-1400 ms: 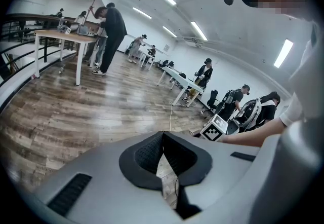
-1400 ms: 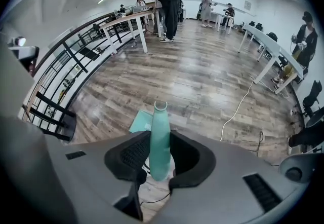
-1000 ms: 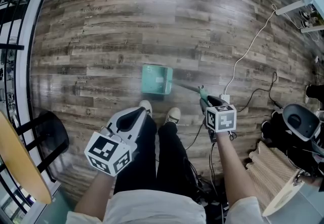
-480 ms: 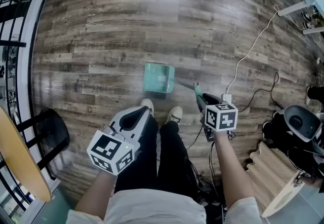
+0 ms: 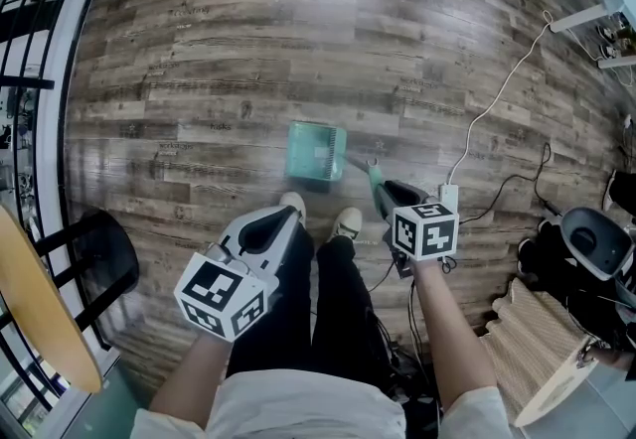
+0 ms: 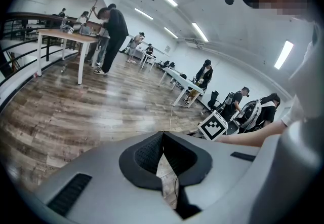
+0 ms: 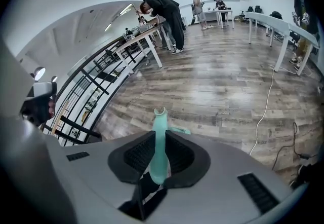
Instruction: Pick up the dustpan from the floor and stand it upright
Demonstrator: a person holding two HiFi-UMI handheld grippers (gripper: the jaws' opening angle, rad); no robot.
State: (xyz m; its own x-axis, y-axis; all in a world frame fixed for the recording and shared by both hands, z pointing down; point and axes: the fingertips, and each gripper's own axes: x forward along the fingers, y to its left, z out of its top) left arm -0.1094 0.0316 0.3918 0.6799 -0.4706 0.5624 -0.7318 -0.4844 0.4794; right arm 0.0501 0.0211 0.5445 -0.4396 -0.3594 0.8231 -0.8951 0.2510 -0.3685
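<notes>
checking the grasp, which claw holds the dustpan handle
The right claw: its jaws have just been closing onto the teal dustpan handle. The left claw is shut, empty.

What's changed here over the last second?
The right gripper has just been closing its jaws and now clamps the green handle of the dustpan; the handle's end has swung slightly leftward in the head view. The left gripper stayed shut and empty, and the dustpan stays on the floor.

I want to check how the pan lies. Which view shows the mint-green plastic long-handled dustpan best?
The head view: the whole mint-green plastic dustpan shows against the wooden floor. The right gripper view shows little beyond its handle, close up; the left gripper view shows none of it.
</notes>
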